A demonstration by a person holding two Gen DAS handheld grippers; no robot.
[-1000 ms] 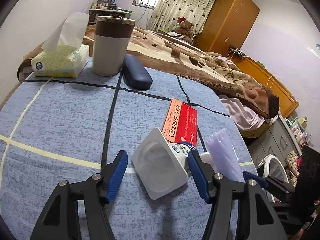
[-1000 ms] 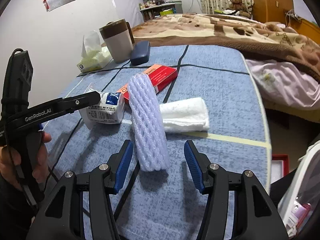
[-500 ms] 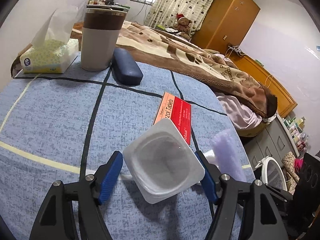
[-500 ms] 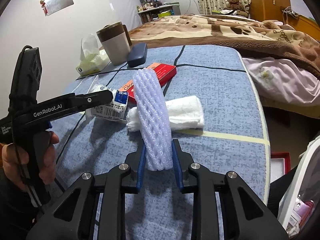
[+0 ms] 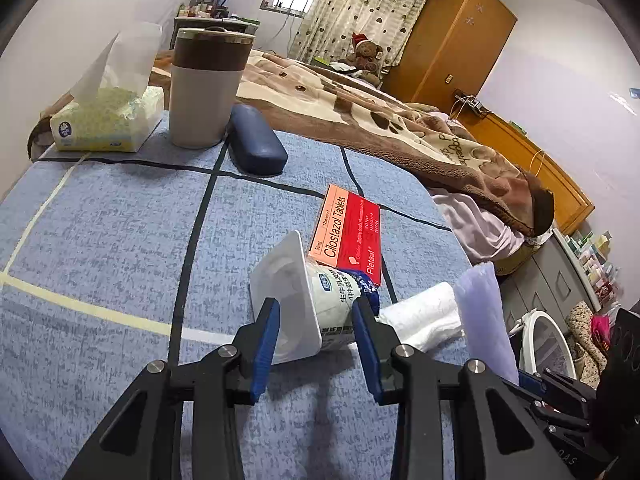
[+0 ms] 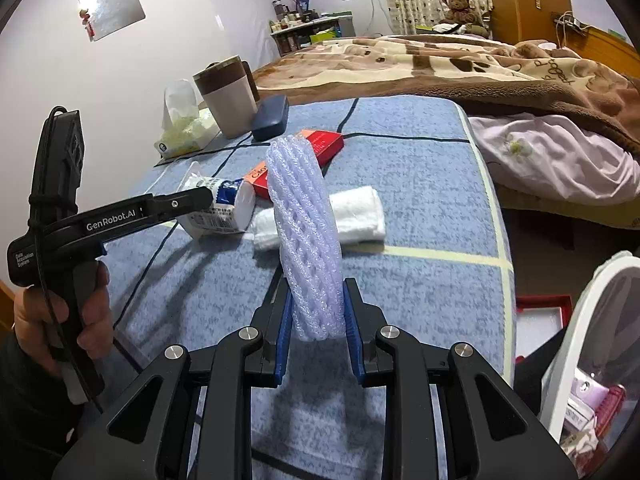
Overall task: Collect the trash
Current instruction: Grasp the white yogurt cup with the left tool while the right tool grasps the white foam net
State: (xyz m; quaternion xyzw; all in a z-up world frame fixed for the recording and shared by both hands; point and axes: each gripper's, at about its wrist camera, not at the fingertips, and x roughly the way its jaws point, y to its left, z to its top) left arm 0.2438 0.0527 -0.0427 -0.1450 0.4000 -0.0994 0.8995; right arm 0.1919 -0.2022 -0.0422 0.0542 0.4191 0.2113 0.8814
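While the right gripper (image 6: 316,336) pinches the foam net (image 6: 306,232) upright off the bed, the left gripper (image 5: 316,340) squeezes the tipped yogurt cup (image 5: 308,300), mouth facing it, bin (image 6: 580,344) at far right.

Glossy plastic yogurt cup (image 5: 304,296), foam net sleeve (image 6: 306,236), woven cloth tablecloth (image 5: 112,232)

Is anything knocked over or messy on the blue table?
Yes. The white yogurt cup lies tipped on its side with its open mouth facing the left tongs that grip it. It looks empty, nothing spilled. A crumpled white tissue lies beside it. The tumbler stands upright.
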